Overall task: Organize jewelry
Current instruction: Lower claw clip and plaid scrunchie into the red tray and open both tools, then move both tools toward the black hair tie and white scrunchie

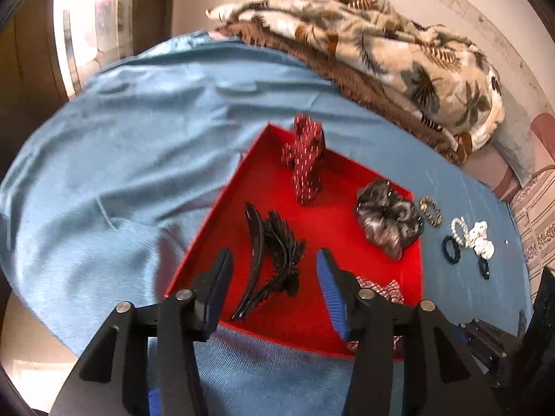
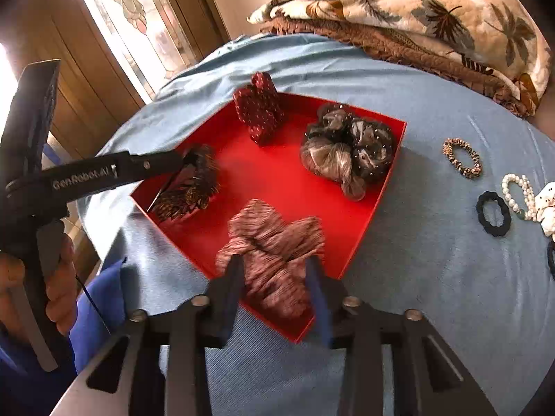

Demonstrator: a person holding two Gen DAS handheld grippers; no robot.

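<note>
Four hair pieces lie in the tray (image 2: 381,187), bracelets (image 2: 463,157) (on the cloth) to its right.

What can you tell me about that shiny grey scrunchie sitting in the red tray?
The grey scrunchie is a puffy ring of gathered, satiny fabric in silver and charcoal, dotted with tiny pale specks. It lies flat and loosely crumpled in a corner of the red tray, resting on the tray floor close to its walls. Neither gripper touches it, and the other hair pieces in the tray lie apart from it.

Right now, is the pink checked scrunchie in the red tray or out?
In: the pink checked scrunchie lies inside the red tray at its near corner.
</note>
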